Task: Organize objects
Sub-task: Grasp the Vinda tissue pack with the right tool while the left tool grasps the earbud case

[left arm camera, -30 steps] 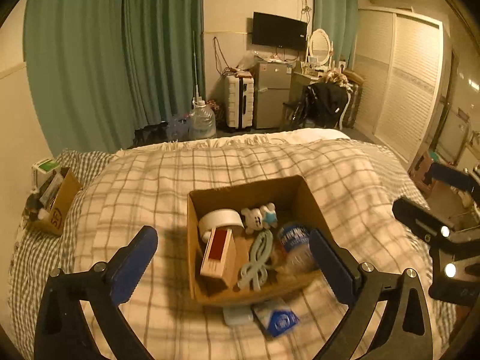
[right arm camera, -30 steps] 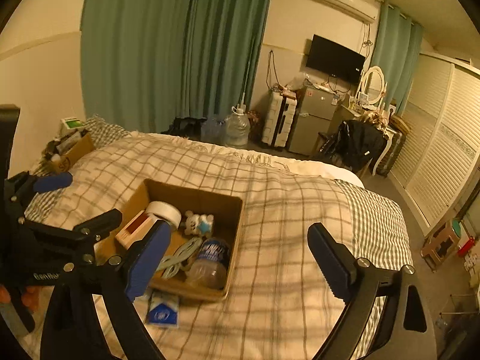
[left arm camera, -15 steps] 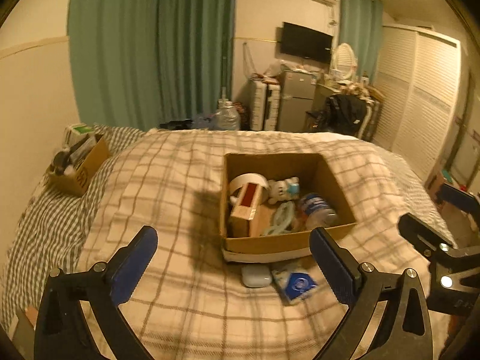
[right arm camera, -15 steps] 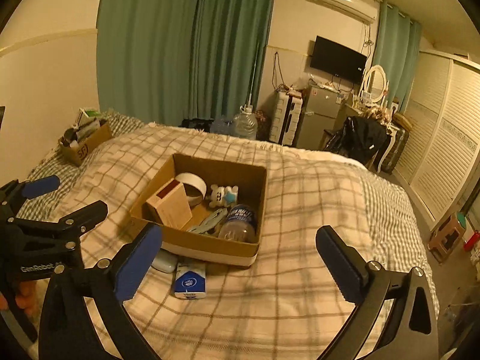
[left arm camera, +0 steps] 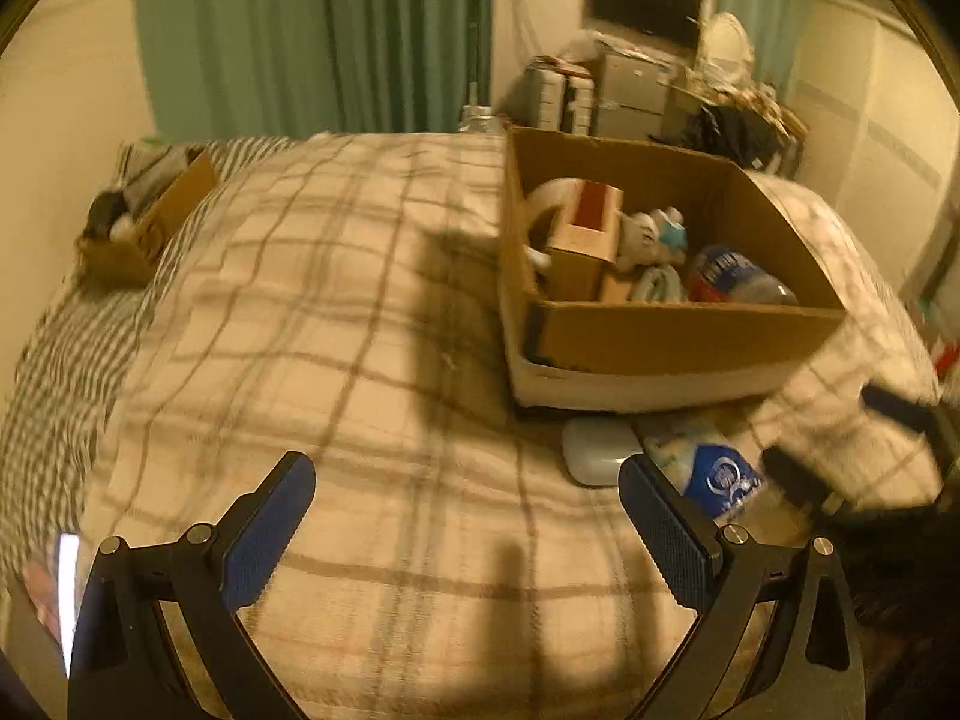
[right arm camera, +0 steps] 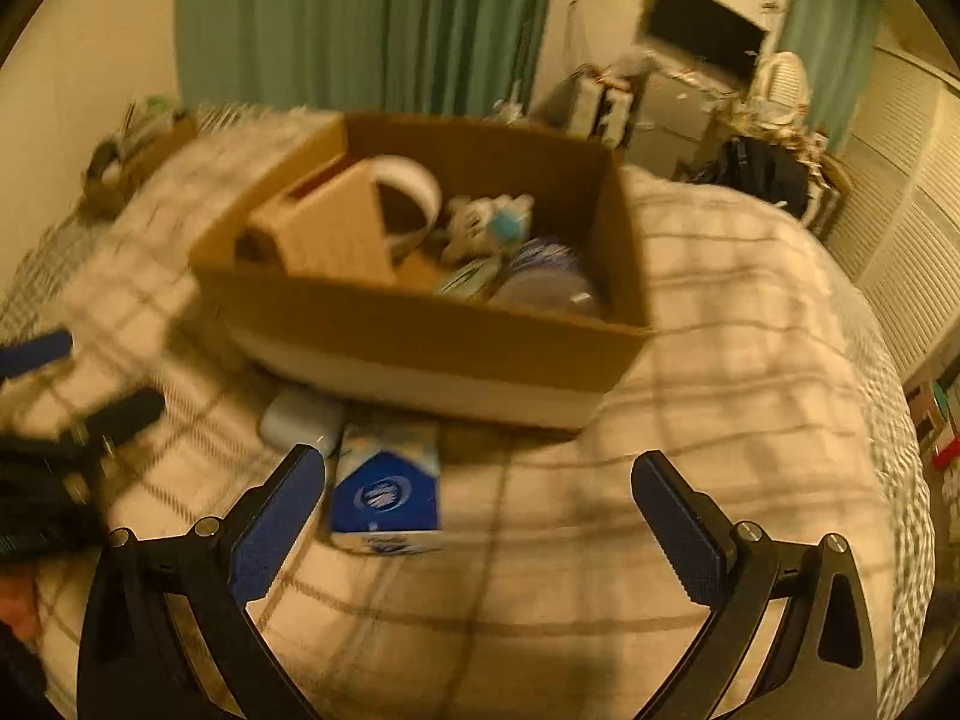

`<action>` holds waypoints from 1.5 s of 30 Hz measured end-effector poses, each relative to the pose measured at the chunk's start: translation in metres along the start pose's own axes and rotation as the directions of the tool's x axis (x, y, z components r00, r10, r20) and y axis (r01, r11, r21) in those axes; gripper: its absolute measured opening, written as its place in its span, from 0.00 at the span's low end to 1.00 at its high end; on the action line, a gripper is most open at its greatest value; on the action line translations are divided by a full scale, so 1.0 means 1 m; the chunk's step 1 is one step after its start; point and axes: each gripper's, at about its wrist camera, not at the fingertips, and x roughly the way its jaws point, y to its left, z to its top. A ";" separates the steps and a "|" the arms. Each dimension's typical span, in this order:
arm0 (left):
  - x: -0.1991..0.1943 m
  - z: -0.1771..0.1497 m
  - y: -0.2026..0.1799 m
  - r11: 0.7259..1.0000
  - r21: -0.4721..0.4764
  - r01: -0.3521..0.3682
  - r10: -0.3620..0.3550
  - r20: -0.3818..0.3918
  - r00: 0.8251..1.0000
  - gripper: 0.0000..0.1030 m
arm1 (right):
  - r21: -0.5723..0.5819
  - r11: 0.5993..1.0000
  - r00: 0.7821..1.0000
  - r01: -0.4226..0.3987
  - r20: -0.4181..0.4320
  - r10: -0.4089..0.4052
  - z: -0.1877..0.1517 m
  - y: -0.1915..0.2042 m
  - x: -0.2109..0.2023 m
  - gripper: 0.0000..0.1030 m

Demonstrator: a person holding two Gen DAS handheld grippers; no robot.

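Note:
A cardboard box (left arm camera: pixel 660 330) (right arm camera: pixel 420 336) sits on the plaid bed and holds a tape roll (right arm camera: pixel 414 186), a small wooden box (left arm camera: pixel 585 234), a white toy (left arm camera: pixel 648 234), a plastic bottle (left arm camera: pixel 738 276) and a pale green item. In front of it on the blanket lie a blue-and-white tissue pack (right arm camera: pixel 387 492) (left arm camera: pixel 714 474) and a small white case (left arm camera: pixel 597 450) (right arm camera: pixel 300 414). My left gripper (left arm camera: pixel 465 510) is open and empty, low over the blanket left of the case. My right gripper (right arm camera: pixel 477 504) is open and empty, just right of the tissue pack.
A second cardboard box (left arm camera: pixel 150 222) full of items stands at the bed's left edge by the wall. Green curtains (left arm camera: pixel 312 30), a TV, a fridge and clutter are beyond the bed. Louvred wardrobe doors (right arm camera: pixel 900 210) are on the right.
Both grippers have dropped lower and moved closer to the bed; the box and the items in front of it now look larger. Both stay open and empty.

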 end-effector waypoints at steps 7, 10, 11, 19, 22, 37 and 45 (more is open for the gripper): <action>0.008 -0.004 0.013 0.997 -0.074 0.012 -0.015 -0.038 0.999 1.00 | -0.035 0.999 0.989 -0.039 -0.146 0.033 -0.007 0.023 0.048 0.97; 0.011 -0.006 0.014 0.997 -0.081 0.002 -0.006 -0.052 0.999 1.00 | -0.021 0.999 0.976 -0.036 -0.216 0.030 -0.012 0.023 0.066 0.89; 0.012 -0.006 0.013 0.997 -0.076 -0.003 -0.001 -0.054 0.999 1.00 | -0.027 0.999 0.973 -0.038 -0.227 0.031 -0.014 0.024 0.069 0.83; 0.013 -0.010 -0.002 0.999 0.009 -0.037 0.038 -0.063 0.997 1.00 | -0.045 0.998 0.978 -0.039 -0.205 0.029 -0.019 0.022 0.052 0.49; 0.015 -0.011 -0.013 0.997 0.064 -0.048 0.052 -0.071 0.996 1.00 | 0.025 0.997 0.985 -0.073 -0.155 0.076 -0.015 -0.003 0.021 0.49; 0.084 -0.003 -0.082 0.991 0.136 -0.011 0.039 -0.201 0.979 0.83 | 0.110 0.991 0.980 -0.069 -0.177 0.088 -0.016 -0.062 0.020 0.49; 0.106 -0.005 -0.089 0.990 0.131 0.051 -0.020 -0.224 0.974 0.63 | 0.105 0.993 0.981 -0.059 -0.178 0.077 -0.020 -0.056 0.023 0.49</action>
